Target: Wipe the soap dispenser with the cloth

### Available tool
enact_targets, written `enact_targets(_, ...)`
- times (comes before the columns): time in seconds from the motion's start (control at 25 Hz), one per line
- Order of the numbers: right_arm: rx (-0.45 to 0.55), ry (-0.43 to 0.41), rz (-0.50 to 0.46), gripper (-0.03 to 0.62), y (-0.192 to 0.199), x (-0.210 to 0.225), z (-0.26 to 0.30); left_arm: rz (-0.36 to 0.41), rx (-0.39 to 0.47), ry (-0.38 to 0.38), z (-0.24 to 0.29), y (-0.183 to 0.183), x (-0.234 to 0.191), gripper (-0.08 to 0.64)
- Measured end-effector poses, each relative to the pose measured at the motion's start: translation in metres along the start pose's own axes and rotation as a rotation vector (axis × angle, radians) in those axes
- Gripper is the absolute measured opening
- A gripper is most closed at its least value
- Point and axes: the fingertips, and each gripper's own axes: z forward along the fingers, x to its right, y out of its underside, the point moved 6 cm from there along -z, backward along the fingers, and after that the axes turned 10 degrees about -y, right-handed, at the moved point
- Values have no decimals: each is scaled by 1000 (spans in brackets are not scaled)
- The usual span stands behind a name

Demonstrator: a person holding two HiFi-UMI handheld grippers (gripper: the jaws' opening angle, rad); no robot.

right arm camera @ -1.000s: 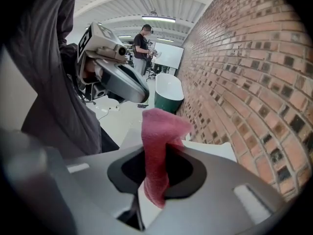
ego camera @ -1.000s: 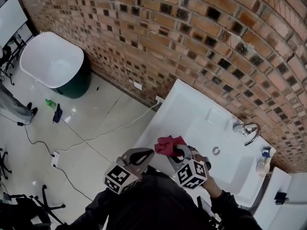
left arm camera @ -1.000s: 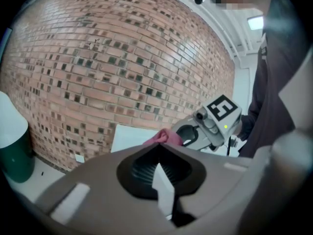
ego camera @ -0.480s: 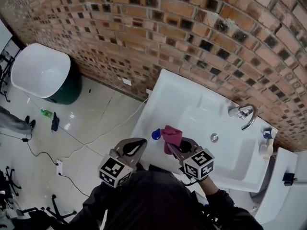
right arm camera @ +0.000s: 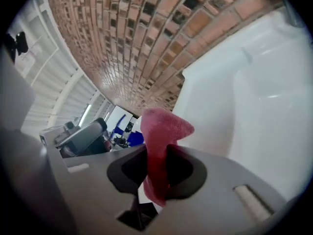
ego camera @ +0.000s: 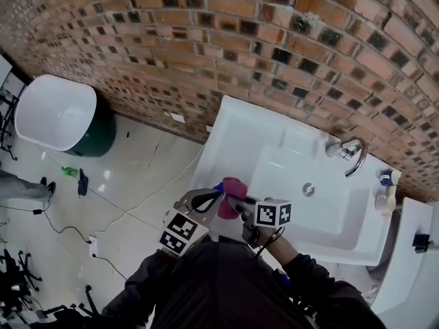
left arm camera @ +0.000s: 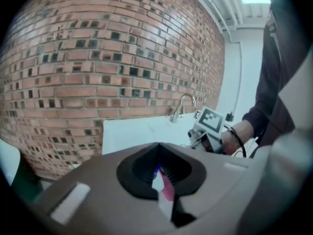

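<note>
My left gripper (ego camera: 211, 197) is over the sink's front left corner, jaws closed, with a small blue piece (ego camera: 218, 187) at its tips that I take for the soap dispenser. In the left gripper view that blue piece (left arm camera: 157, 170) sits between the closed jaws of the left gripper (left arm camera: 159, 174). The right gripper (ego camera: 238, 204) is shut on a pink-red cloth (ego camera: 232, 189), which hangs right beside the blue piece. In the right gripper view the cloth (right arm camera: 160, 131) stands up out of the right gripper (right arm camera: 156, 177), and the blue dispenser (right arm camera: 131, 137) shows just behind it.
The white sink (ego camera: 240, 139) is set against a brick wall, with a chrome tap (ego camera: 346, 153) at the back right. Two small bottles (ego camera: 381, 199) stand on its right rim. On the tiled floor to the left are a white tub on a green base (ego camera: 55, 112) and loose cables.
Both grippers have come down and closer together at the sink's front left corner. The right gripper has rolled over with the cloth. The blue piece has come into sight beside the cloth.
</note>
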Motion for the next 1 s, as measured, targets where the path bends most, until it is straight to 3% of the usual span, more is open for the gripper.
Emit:
enact_targets(0.28, -101, 128, 90, 72, 28, 50, 20, -27, -18, 9, 4, 10, 1, 2)
enact_targets(0.52, -154, 142, 47, 72, 28, 55, 19, -24, -27, 5, 4, 11, 0, 2)
enact_targets(0.64, -193, 115, -103, 72, 22, 34, 8, -28, -15, 2, -1, 9, 1, 2)
enact_targets(0.76, -226, 106, -322, 72, 8, 13, -6, -30, 17, -19, -6, 5, -2, 2)
enact_targets(1.0, -338, 86, -755, 72, -51, -14, 0, -34, -9, -49, -5, 9, -4, 2)
